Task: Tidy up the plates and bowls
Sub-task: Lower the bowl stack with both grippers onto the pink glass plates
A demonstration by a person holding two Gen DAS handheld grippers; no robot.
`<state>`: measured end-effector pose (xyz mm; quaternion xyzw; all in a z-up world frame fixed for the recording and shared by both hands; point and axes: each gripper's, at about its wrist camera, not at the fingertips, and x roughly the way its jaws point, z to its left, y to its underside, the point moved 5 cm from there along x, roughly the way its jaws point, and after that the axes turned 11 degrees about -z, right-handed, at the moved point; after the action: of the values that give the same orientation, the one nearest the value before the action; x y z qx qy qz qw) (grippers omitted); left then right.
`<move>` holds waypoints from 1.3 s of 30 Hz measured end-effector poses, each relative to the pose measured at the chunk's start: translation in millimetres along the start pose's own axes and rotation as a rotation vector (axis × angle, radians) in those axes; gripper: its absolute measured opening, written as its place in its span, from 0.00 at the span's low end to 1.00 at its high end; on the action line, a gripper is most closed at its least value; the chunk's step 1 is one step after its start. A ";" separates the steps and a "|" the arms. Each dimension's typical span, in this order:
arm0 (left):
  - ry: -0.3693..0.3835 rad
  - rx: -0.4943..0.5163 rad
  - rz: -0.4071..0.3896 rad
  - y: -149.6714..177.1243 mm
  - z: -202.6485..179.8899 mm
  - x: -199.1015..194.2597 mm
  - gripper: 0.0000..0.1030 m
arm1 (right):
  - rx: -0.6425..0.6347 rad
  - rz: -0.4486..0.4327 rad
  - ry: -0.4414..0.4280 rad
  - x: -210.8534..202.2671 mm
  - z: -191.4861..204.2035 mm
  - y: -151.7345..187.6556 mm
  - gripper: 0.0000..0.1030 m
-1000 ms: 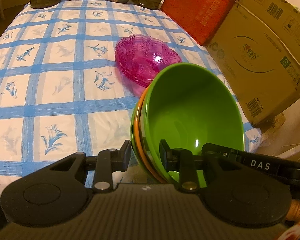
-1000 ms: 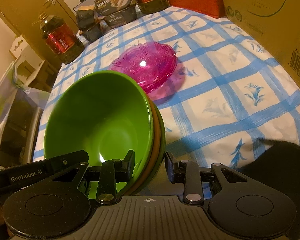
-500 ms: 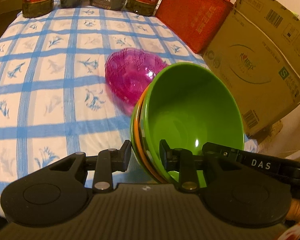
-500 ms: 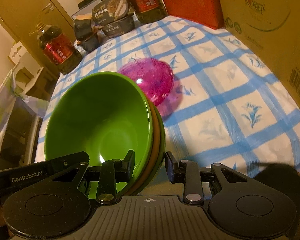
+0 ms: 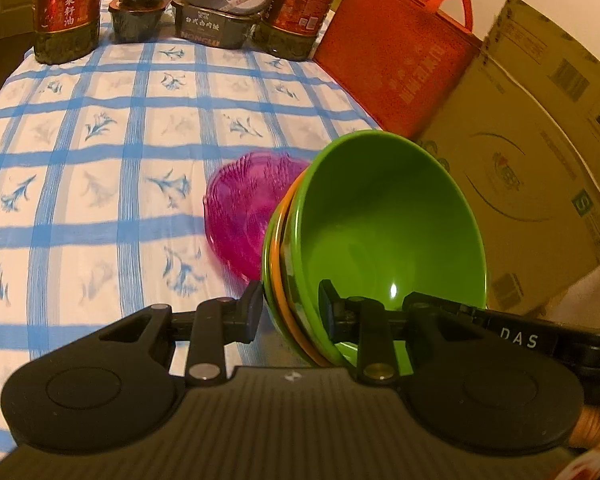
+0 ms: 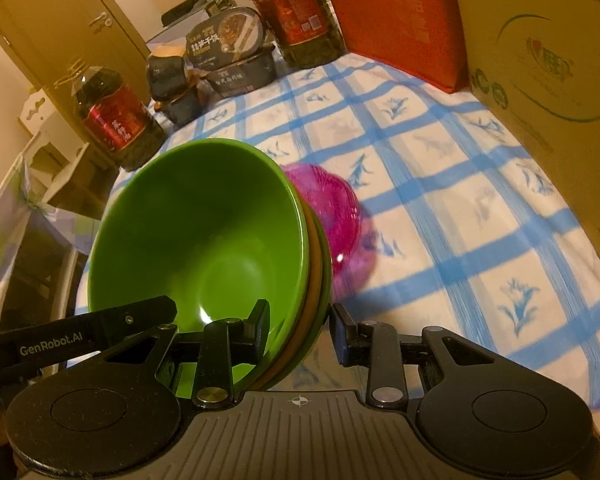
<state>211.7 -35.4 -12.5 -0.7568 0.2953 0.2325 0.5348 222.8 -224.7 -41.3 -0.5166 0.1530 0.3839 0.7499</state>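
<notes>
A nested stack of bowls (image 5: 384,236) (image 6: 204,240), green inside and out with an orange one between, hangs tilted above the table. My left gripper (image 5: 290,310) is shut on the stack's rim from one side, and my right gripper (image 6: 300,330) is shut on the opposite rim. A stack of translucent pink plates (image 5: 244,216) (image 6: 336,224) lies on the blue-checked tablecloth (image 5: 100,184) just beyond the bowls, partly hidden behind them.
Two oil bottles (image 5: 66,4) (image 6: 296,8), boxed meals (image 5: 220,4) and a dark tub line the far edge. A red bag (image 5: 396,64) and a big cardboard box (image 5: 540,184) wall off the right side. A cabinet (image 6: 56,28) stands past the table's left end.
Both grippers have carried the bowl stack forward and a little up over the table. The pink plates now sit close behind the bowls, and the far bottles look nearer.
</notes>
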 end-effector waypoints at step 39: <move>-0.065 -0.064 0.076 -42.9 40.9 110.3 0.24 | 0.008 0.111 0.022 118.9 -15.1 -41.1 0.33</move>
<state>319.1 -7.7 -70.4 -0.7539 0.2986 0.2866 0.5103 333.7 -195.5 -95.1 -0.5086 0.1913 0.4186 0.7277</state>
